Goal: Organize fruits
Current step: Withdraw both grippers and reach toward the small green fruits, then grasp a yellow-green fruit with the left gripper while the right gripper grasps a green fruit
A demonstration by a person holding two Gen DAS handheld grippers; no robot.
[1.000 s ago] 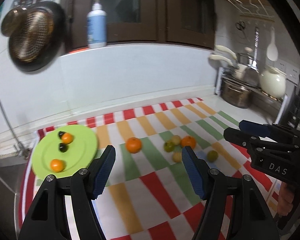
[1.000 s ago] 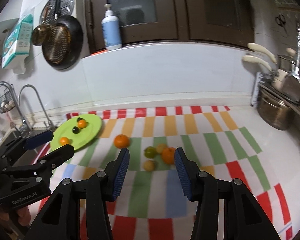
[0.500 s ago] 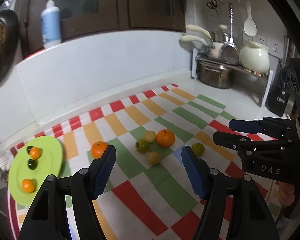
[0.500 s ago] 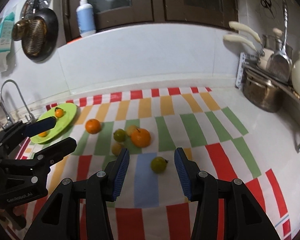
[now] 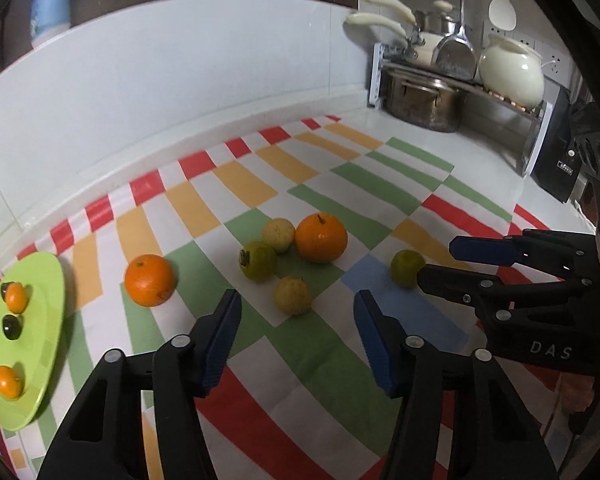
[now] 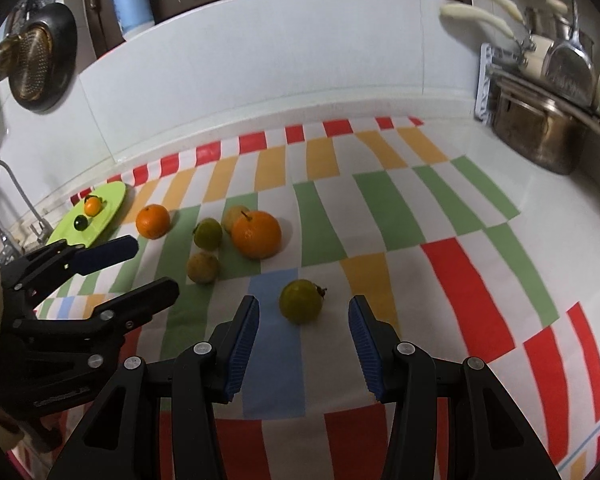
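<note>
here, spread over a checked cloth on a white counter: a loose cluster of fruit. at the middle, a big orange with stem up; touching it at ten o'clock, a pale yellow fruit; a green fruit at nine o'clock of the orange, dried calyx turned left in the left wrist view; a yellowish fruit at seven o'clock. apart at nine o'clock, a second orange, and beyond it a green plate carrying small oranges and a dark fruit.

alone at five o'clock of the cluster, on a blue check, a green fruit with stem, stem pointing right toward three o'clock. all fruits roundish, no clear long axis.

right gripper angled down, jaws partly apart, nothing gripped; the stemmed fruit just beyond the tips, pads not touching it.

left gripper jaws closing, empty between; yellowish fruit just ahead at twelve o'clock, untouched.
</note>
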